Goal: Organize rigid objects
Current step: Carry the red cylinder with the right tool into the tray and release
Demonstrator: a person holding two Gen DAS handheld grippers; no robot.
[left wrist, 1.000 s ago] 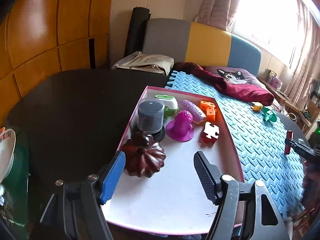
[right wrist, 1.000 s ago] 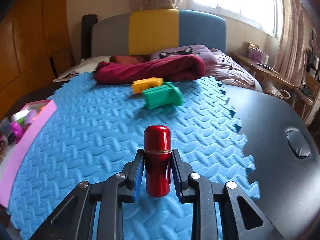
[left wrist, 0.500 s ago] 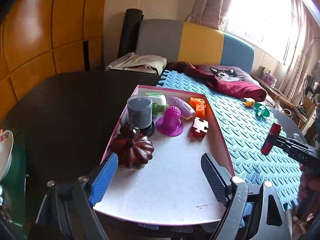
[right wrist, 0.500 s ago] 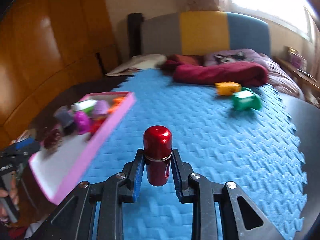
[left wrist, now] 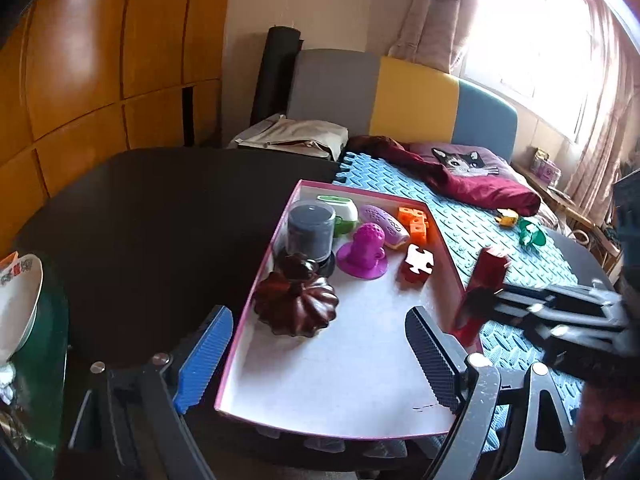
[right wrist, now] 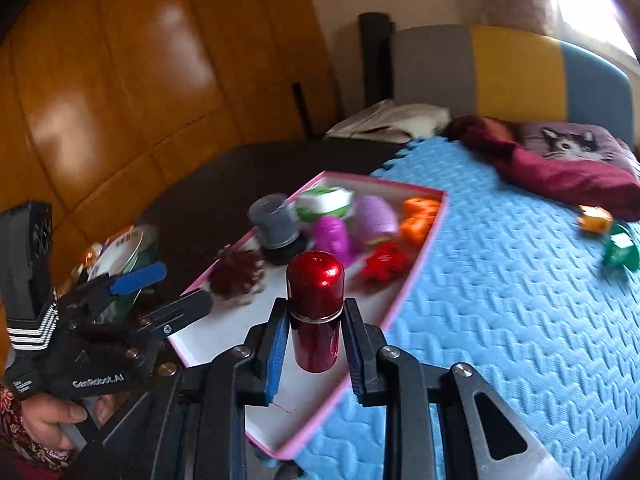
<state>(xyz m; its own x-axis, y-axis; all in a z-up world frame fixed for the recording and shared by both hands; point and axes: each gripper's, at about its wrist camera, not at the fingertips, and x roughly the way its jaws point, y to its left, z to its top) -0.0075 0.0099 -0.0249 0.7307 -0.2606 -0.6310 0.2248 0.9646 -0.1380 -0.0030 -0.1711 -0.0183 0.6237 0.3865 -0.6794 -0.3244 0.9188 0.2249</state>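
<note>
Right tool (right wrist: 316, 354) clamped on red bottle (right wrist: 315, 308), held upright over the tray (right wrist: 416, 280) rim.

Landmark: the pink-rimmed tray, lying on the dark surface (left wrist: 160, 216) and blue mat (right wrist: 520, 320). Bottle sits above the tray's mat-side edge, near corner. Left tool (left wrist: 320, 360) gapes wide with nothing between its fingers, at the tray's near end. In the tray: pumpkin (left wrist: 296, 308), grey jar (left wrist: 311, 232), magenta piece (left wrist: 363, 254), puzzle block (left wrist: 417, 266). Beyond the tray, on the mat: a yellow block (left wrist: 506, 217) and a green block (left wrist: 531, 235).

L gripper (left wrist: 318, 360) jaws wide apart, R gripper (right wrist: 316, 346) jaws clamped
</note>
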